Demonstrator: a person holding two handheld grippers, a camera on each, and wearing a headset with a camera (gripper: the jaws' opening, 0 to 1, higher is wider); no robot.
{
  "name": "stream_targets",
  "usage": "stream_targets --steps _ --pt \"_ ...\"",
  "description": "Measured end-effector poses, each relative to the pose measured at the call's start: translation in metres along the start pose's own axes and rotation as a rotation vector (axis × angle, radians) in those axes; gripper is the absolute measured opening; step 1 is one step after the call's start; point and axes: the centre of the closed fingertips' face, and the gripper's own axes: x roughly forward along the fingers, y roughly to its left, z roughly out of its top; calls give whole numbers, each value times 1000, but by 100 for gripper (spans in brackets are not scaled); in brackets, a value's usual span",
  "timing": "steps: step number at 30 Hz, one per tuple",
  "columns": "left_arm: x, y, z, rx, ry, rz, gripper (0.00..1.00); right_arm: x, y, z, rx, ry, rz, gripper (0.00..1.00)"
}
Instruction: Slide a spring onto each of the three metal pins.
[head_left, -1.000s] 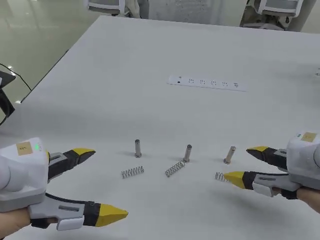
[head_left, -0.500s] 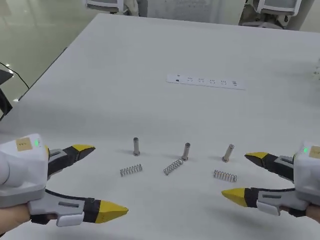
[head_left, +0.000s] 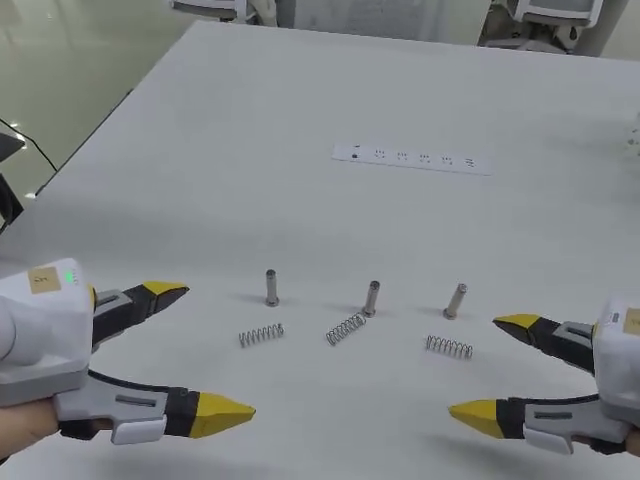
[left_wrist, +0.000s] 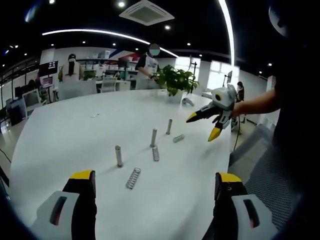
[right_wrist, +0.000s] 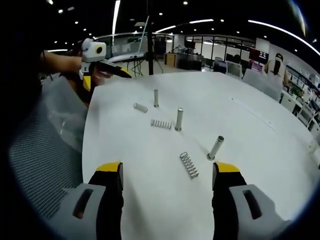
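Observation:
Three short metal pins stand upright in a row on the white table: left pin (head_left: 271, 286), middle pin (head_left: 372, 298), right pin (head_left: 457, 300). A spring lies flat in front of each: left spring (head_left: 261, 335), middle spring (head_left: 346, 329), right spring (head_left: 449, 347). My left gripper (head_left: 202, 350) is open at the lower left, short of the left spring, with nothing between its jaws. My right gripper (head_left: 500, 367) is open at the lower right, just right of the right spring. The right gripper view has the right spring (right_wrist: 188, 164) and right pin (right_wrist: 215, 147) ahead of its jaws. The left spring (left_wrist: 133, 178) lies ahead in the left gripper view.
A white power strip (head_left: 411, 160) lies farther back on the table. Office chairs (head_left: 552, 12) stand past the far edge. The table's left edge (head_left: 90, 140) drops to a green floor. People and a plant (left_wrist: 177, 80) are in the room behind.
My right gripper has drawn back toward me and to the right, uncovering the right spring. The left gripper has shifted slightly down. Pins and springs lie where they were.

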Motion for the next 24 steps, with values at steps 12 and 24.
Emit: stream_targets --steps 12,24 --pt "-1 2 -4 -9 1 5 96 -4 10 -10 0 29 21 71" --pt "-4 1 -5 -14 -6 11 96 -4 9 -10 1 30 29 75"
